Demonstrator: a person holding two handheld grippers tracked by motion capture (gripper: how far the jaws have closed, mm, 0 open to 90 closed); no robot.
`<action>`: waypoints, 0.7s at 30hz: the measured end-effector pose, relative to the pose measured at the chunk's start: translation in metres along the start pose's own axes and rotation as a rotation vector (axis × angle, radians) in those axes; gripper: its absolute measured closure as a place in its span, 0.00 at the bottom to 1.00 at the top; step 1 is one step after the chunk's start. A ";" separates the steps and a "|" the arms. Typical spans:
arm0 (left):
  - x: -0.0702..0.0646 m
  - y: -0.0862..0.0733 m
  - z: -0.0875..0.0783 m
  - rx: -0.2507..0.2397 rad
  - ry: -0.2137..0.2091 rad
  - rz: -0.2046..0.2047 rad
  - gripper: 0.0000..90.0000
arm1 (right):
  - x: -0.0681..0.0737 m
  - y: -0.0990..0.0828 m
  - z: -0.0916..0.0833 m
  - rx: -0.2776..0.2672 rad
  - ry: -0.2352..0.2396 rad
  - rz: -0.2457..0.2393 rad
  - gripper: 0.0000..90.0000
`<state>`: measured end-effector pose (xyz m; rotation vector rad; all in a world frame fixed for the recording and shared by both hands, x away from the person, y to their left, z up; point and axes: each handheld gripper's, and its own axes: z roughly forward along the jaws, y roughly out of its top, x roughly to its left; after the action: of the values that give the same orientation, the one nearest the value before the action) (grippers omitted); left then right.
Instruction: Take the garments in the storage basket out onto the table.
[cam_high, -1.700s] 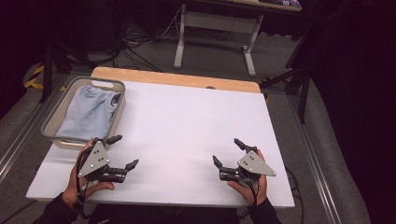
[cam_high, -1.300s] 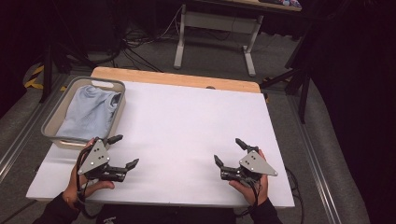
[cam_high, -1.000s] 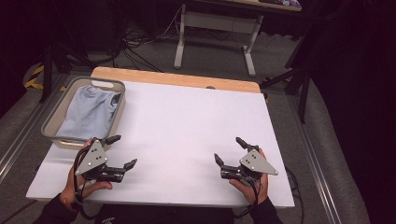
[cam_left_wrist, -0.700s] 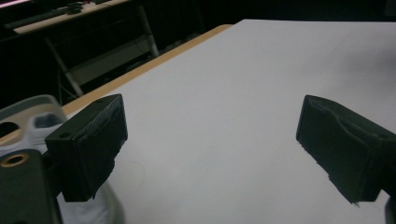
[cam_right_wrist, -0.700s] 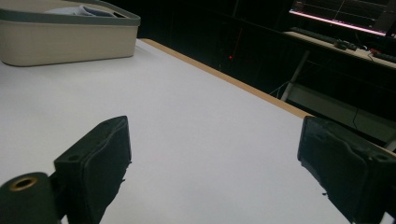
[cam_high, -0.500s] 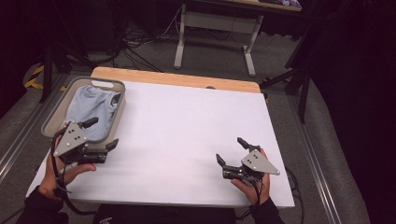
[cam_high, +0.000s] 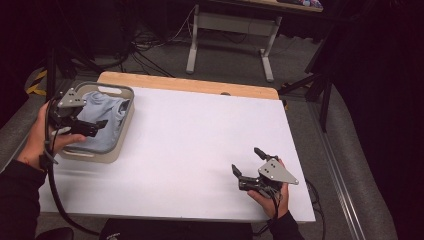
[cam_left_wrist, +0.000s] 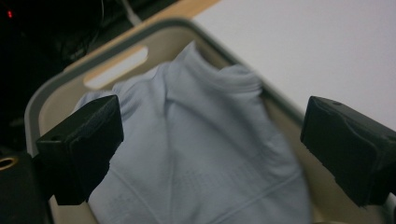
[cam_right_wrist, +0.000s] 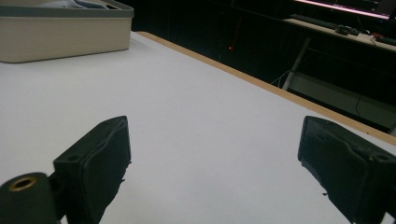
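The left gripper (cam_high: 85, 117) hangs over the grey basket (cam_high: 118, 145) at the table's (cam_high: 200, 130) left edge, fingers (cam_left_wrist: 81, 140) spread wide and released above the pale blue garment (cam_left_wrist: 196, 154) crumpled inside; to take it well, drop straight down onto the raised fold near the collar, pinch 1 thick ridge, clear of the basket wall; the right gripper (cam_high: 248, 167) rests near the table's front edge, fingers also released, ready to help spread the cloth.

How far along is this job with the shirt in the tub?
Barely begun. The light blue shirt lies crumpled in the grey tub. The left gripper hovers open over it, gripping nothing yet. The right gripper waits open above the white table. Grabbing and lifting remain.
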<state>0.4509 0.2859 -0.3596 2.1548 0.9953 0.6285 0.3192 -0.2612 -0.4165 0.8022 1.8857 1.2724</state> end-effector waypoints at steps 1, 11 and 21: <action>0.005 0.000 0.006 0.022 -0.007 -0.015 0.08 | 0.000 0.000 0.000 0.001 0.001 0.001 0.11; 0.030 0.000 0.067 0.279 0.018 0.006 0.11 | -0.002 -0.003 0.003 0.020 0.034 0.021 0.11; 0.039 -0.008 0.100 0.379 -0.016 -0.040 0.12 | 0.000 -0.005 0.007 0.051 0.044 0.011 0.11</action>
<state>0.5357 0.2834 -0.4259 2.4524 1.2243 0.4275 0.3244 -0.2595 -0.4230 0.8181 1.9583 1.2621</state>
